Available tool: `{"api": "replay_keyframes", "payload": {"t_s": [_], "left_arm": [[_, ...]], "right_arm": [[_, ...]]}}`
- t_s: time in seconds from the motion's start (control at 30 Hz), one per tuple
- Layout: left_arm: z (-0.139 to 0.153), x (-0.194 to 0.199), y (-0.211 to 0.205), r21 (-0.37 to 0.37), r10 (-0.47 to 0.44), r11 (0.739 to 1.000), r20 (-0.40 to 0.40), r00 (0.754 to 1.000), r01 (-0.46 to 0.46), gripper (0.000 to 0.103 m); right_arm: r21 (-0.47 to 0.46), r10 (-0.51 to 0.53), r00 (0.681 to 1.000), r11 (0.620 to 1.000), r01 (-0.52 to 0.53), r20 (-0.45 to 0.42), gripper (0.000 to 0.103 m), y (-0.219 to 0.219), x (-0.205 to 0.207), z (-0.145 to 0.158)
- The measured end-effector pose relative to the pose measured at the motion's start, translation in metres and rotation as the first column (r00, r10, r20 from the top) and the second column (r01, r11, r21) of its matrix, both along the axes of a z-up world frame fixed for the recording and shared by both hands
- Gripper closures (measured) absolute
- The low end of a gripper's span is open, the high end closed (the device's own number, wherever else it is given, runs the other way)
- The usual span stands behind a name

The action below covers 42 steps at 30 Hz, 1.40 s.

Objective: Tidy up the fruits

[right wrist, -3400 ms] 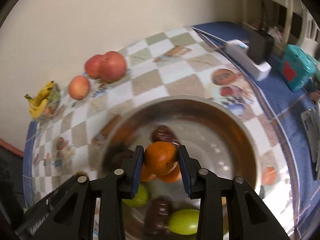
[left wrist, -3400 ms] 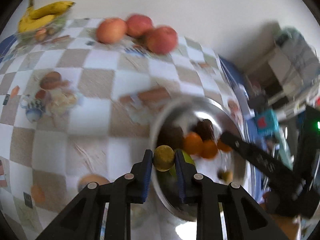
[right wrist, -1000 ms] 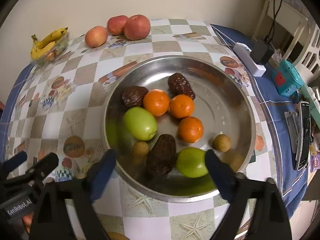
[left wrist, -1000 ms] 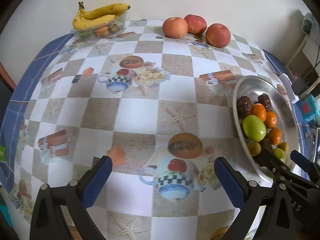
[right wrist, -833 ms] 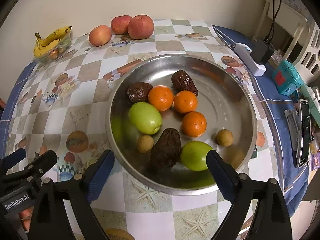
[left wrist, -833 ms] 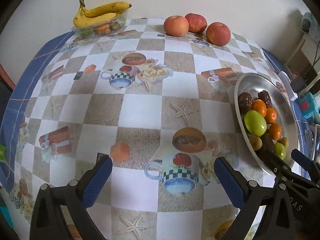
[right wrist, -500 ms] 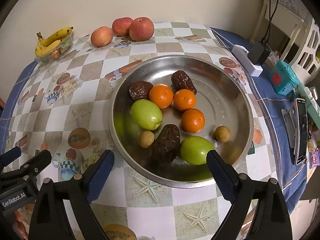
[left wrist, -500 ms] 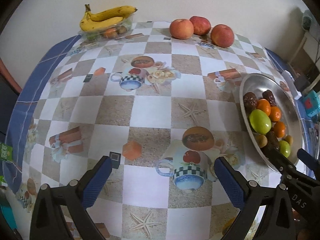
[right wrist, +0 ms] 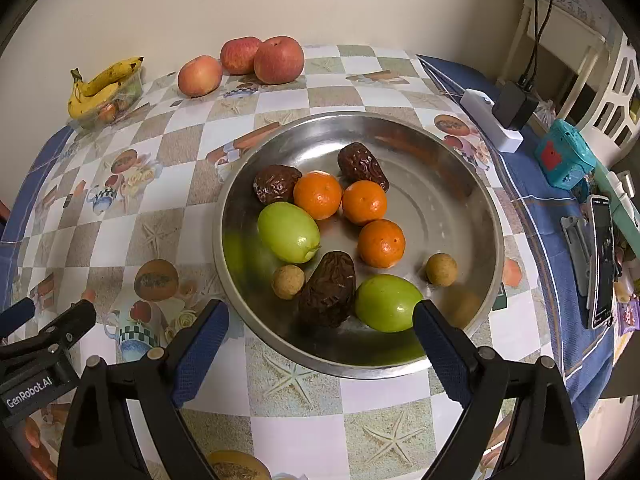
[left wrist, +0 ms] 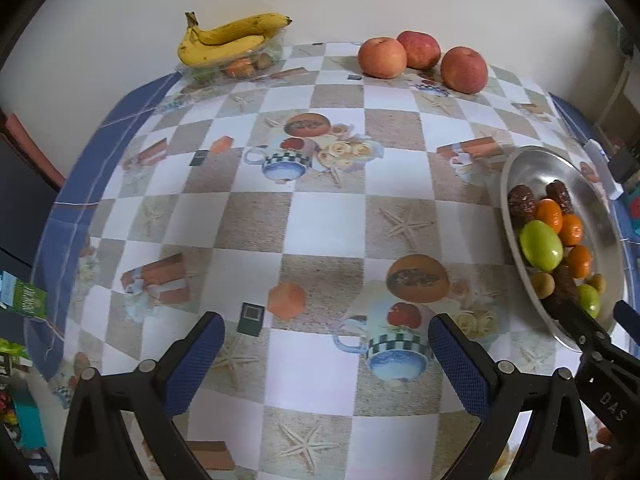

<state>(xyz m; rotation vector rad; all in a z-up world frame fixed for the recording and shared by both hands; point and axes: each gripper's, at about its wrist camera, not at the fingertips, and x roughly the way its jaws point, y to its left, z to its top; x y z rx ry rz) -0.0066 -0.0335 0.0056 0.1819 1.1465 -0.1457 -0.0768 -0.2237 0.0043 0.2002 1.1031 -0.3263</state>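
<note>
- Fruits: oranges (right wrist: 318, 195), green ones and dates lie in the steel bowl (right wrist: 460, 184), just ahead of the right gripper (right wrist: 320, 336), spread wide, empty.
- Left gripper (left wrist: 326, 354), also wide and empty, hangs over bare tabletop (left wrist: 332, 220), bowl to its right.

The steel bowl (right wrist: 460, 184) is polished metal, glossy enough to mirror the fruit on its inner wall. Inside it, the green fruits (right wrist: 289, 232) have smooth, shiny skin, the tangerines (right wrist: 318, 195) a finely dimpled, slightly glossy peel, the dried dates (right wrist: 329, 289) a deeply wrinkled, faintly lustrous skin, and the small tan fruits (right wrist: 441, 269) a dull, rough shell. The tablecloth (left wrist: 328, 224) looks like smooth printed vinyl with a soft sheen. By the table's far edge, the apples (left wrist: 464, 69) are smooth and matt, and the bananas (left wrist: 228, 40) sit on a clear plastic tray (left wrist: 236, 66). Each gripper's fingers (right wrist: 200, 344) are matt black plastic with blue, cross-hatched pads (left wrist: 460, 364).
</note>
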Motion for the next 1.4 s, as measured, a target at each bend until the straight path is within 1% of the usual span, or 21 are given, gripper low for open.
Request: {"api": "replay_keyframes", "payload": {"t_s": [0.2,0.4,0.7,0.97,1.4], "left_arm": [[-0.004,0.002,0.003,0.010,0.022,1.000,-0.032,0.999,-0.022,0.000],[-0.003,0.004,0.006,0.008,0.040,0.999,-0.033,0.999,-0.040,0.000],[-0.002,0.004,0.007,0.019,0.044,0.999,-0.022,0.999,-0.044,0.000],[-0.003,0.005,0.009,0.008,0.056,0.998,-0.032,0.998,-0.056,0.000],[-0.006,0.007,0.011,0.012,0.071,0.997,-0.038,0.997,-0.071,0.000]], "right_arm": [[0.002,0.004,1.000,1.000,-0.004,-0.002,0.009,0.001,0.000,-0.001],[0.001,0.001,1.000,1.000,-0.001,-0.005,0.009,0.000,0.000,-0.002],[0.001,-0.004,1.000,1.000,0.004,-0.012,0.009,0.000,0.000,-0.004],[-0.003,-0.008,1.000,1.000,0.008,-0.015,0.009,-0.001,0.000,-0.005],[-0.009,-0.004,1.000,1.000,0.004,-0.018,0.009,-0.002,0.001,-0.006]]}}
